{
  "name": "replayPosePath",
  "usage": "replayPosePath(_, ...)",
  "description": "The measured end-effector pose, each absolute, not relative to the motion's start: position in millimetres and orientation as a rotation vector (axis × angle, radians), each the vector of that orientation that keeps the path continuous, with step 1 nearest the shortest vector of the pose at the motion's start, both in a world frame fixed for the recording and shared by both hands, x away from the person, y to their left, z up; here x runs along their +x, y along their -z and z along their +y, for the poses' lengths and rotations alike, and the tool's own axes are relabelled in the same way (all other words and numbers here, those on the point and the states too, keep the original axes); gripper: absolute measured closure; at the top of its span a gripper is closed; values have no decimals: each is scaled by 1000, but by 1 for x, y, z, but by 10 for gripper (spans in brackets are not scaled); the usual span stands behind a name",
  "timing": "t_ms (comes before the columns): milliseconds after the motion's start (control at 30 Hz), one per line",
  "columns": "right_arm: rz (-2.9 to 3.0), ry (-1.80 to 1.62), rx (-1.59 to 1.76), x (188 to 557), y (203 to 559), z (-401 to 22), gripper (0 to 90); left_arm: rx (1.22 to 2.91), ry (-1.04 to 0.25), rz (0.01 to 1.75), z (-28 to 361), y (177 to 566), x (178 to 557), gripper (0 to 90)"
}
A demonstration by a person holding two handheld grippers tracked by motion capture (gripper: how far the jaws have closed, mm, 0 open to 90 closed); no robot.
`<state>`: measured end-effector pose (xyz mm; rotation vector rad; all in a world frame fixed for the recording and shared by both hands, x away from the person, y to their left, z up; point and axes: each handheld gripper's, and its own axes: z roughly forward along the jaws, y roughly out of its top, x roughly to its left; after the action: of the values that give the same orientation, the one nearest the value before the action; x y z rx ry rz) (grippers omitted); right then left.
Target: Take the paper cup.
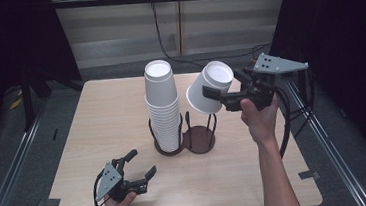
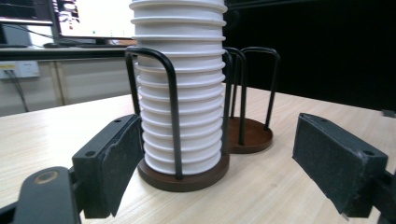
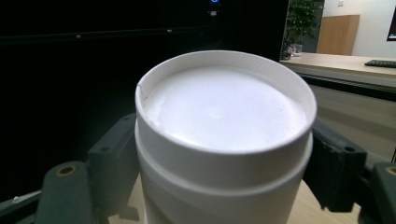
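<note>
The light wooden rectangular table (image 1: 99, 140) carries everything. Near its centre, slightly toward the far edge, stands the dark brown two-ring wire cup holder (image 1: 198, 138), made of two round bases side by side with upright black wire loops. The left ring holds the tall stack of white paper cups (image 1: 162, 105), nested base up, rising well above the wire loops. In my left gripper view, this stack (image 2: 180, 93) sits inside the loops, with its lowest rim on the brown base (image 2: 187, 179). The right ring base (image 2: 250, 135) stands bare behind it.

My right gripper (image 1: 218, 96) is raised above the table, toward the far right corner and just right of the stack. Its jaws are clamped on the single white paper cup (image 1: 209, 88), which is tilted, base pointing up and to the right, mouth angled down toward the holder. The cup is clear of the stack and above the right ring. In my right gripper view the cup (image 3: 224, 140) sits between the two black pads (image 3: 334, 163), which press on opposite sides of its wall.

My left gripper (image 1: 139, 169) rests low near the near edge, toward the left corner, well apart from the holder. Its jaws are spread wide with nothing between them; its pads (image 2: 334, 158) frame the stack from a distance.
</note>
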<state>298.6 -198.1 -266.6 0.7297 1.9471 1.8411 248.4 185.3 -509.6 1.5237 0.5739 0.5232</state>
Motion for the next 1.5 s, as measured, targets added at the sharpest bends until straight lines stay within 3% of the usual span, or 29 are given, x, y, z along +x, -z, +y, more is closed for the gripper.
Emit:
replayPosePath(1100, 2053, -1858, 760, 280, 343, -182, 223, 1603, -389, 451, 172, 478, 248, 204)
replayPosePath(1500, 2124, -1851, 729, 274, 366, -166, 222, 1581, -338, 419, 165, 467, 249, 162)
